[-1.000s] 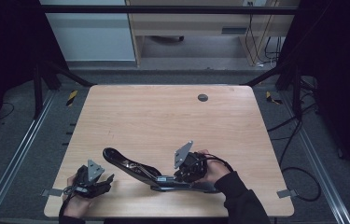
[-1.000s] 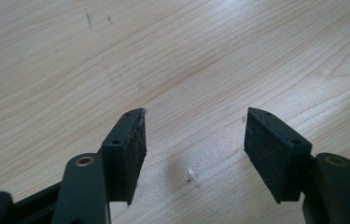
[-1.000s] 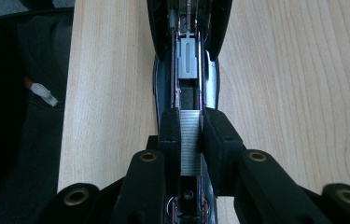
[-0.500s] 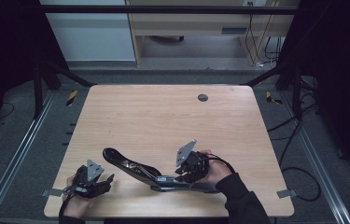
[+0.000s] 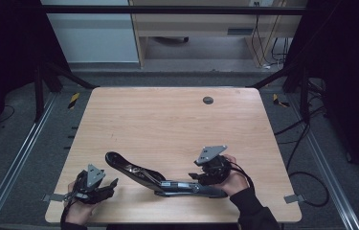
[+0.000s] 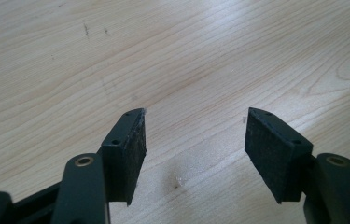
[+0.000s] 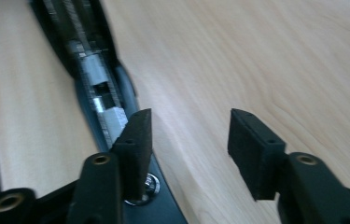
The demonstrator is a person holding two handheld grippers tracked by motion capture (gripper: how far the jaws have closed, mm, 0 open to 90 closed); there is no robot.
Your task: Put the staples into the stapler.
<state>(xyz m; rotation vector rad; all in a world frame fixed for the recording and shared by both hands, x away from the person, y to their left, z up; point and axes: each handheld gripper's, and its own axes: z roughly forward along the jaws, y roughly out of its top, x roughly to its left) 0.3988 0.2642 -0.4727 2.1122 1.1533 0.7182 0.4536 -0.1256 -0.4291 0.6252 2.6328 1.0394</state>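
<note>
opened stapler [image 5: 165, 178] lies on the wooden table [image 5: 167, 120].
right gripper [image 7: 189, 128] has just been opening beside it, holding nothing; left gripper [image 6: 193, 135], apart from it, gapes wide, empty.

Stood in a dim room on grey carpet [image 5: 24, 143]. A light wooden tabletop [image 5: 167, 124] with rounded corners and a small dark grommet [image 5: 207, 100] near its far edge. Metal rails [image 5: 14, 163] along both sides, black struts [image 5: 48, 76] at the far corners. Beyond, a pale cabinet [image 5: 91, 38], a wooden desk [image 5: 206, 24] and hanging cables [image 5: 268, 33]. Yellow-black tape [image 5: 73, 99] on the floor.
</note>
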